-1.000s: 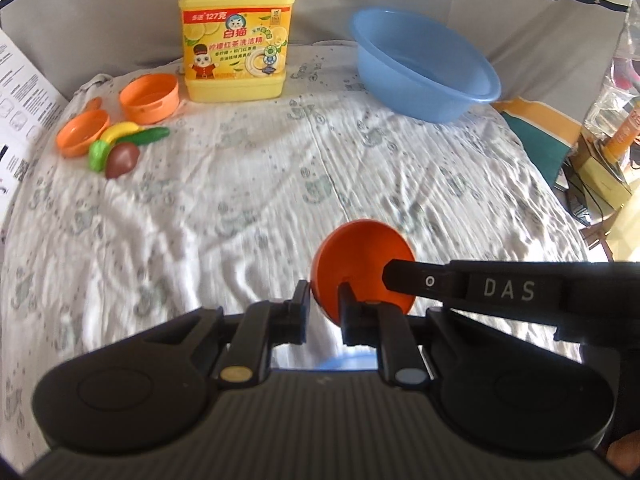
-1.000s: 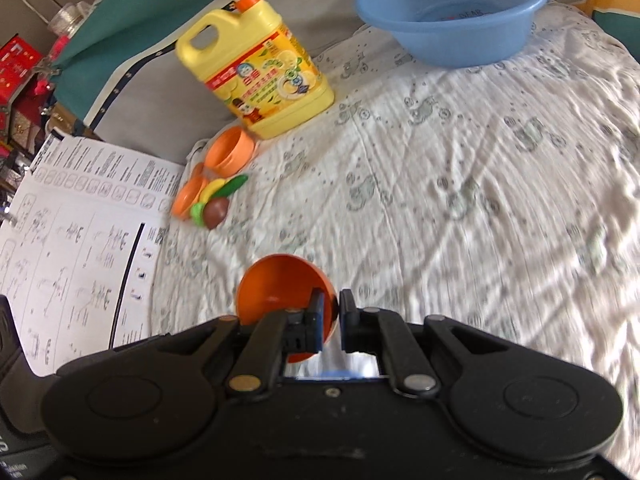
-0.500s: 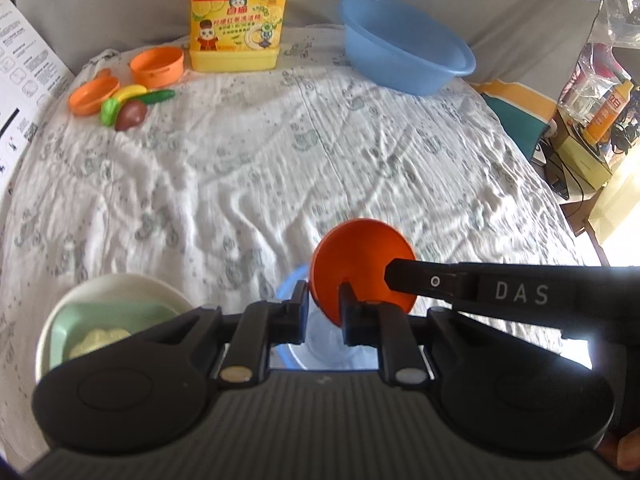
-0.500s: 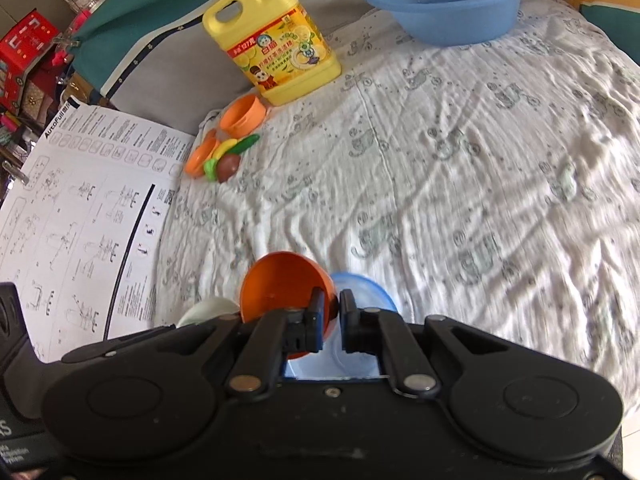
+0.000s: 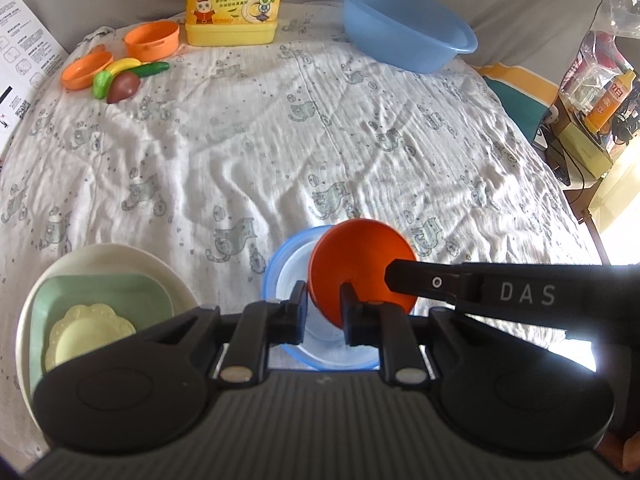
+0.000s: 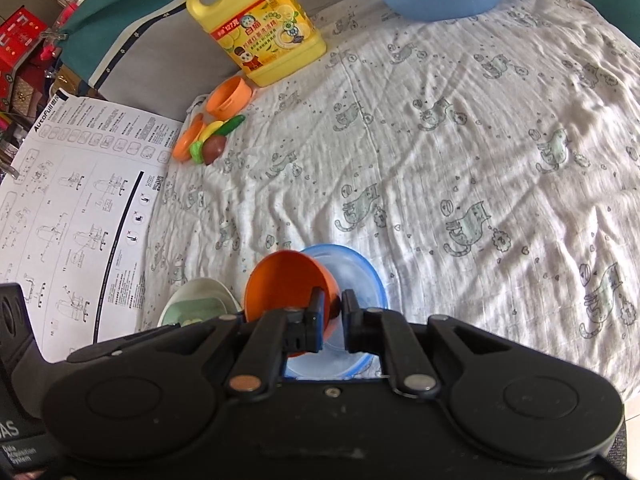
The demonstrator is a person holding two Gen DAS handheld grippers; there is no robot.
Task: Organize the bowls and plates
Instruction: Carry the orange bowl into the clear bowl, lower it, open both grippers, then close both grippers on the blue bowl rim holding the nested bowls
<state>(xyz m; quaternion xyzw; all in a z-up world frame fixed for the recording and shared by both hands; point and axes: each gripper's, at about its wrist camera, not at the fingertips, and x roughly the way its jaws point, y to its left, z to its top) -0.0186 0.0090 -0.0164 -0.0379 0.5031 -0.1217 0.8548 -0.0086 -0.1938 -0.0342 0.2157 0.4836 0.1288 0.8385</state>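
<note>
An orange bowl (image 5: pixel 360 268) hangs tilted just above a blue-rimmed clear bowl (image 5: pixel 280 276) near the cloth's front edge. My left gripper (image 5: pixel 323 309) is shut on the orange bowl's near rim. The right gripper's finger (image 5: pixel 440 282) reaches in from the right and clamps the same bowl. In the right wrist view my right gripper (image 6: pixel 333 310) is shut on the orange bowl (image 6: pixel 288 284), over the blue-rimmed bowl (image 6: pixel 362 276). To the left lies a white plate (image 5: pixel 120 256) bearing a green square plate (image 5: pixel 100 292) and a pale yellow scalloped dish (image 5: pixel 88 332).
At the back stand a yellow detergent jug (image 5: pixel 232 4) and a blue basin (image 5: pixel 404 36). An orange cup (image 5: pixel 152 40), an orange lid and toy vegetables (image 5: pixel 124 80) lie at the back left. A printed sheet (image 6: pixel 72 200) borders the cloth on the left.
Both grippers drew back toward the cloth's front edge with the orange bowl. The blue-rimmed bowl and the stacked white plate came into view beneath and beside it.
</note>
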